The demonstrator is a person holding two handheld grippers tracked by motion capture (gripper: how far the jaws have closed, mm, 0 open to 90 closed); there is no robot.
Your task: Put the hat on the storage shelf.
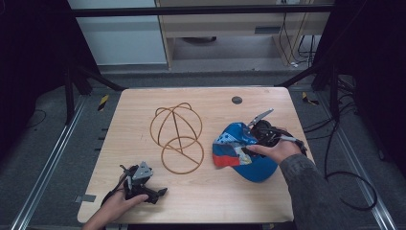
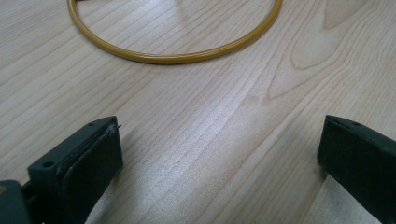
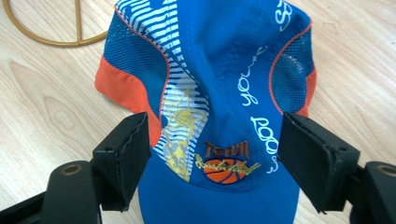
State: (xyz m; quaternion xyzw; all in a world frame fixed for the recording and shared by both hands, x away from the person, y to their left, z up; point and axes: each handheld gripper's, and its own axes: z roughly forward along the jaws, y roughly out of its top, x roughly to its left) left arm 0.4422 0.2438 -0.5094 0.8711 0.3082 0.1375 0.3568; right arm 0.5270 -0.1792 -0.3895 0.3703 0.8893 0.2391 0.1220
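Spread wide, the right gripper jaws straddle the blue basketball cap at lower right of the table, so closing squarely on its crown seems best, while the left gripper rests open, empty.

A light wooden table stands on grey floor, with a pale cabinet and loose cables beyond.

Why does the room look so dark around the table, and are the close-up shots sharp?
High view: light falls on the wooden table, surroundings nearly black. Left gripper view: wood grain crisp mid-frame, the near fingers soft. Right gripper view: the cap evenly lit, its lettering readable, no glare.
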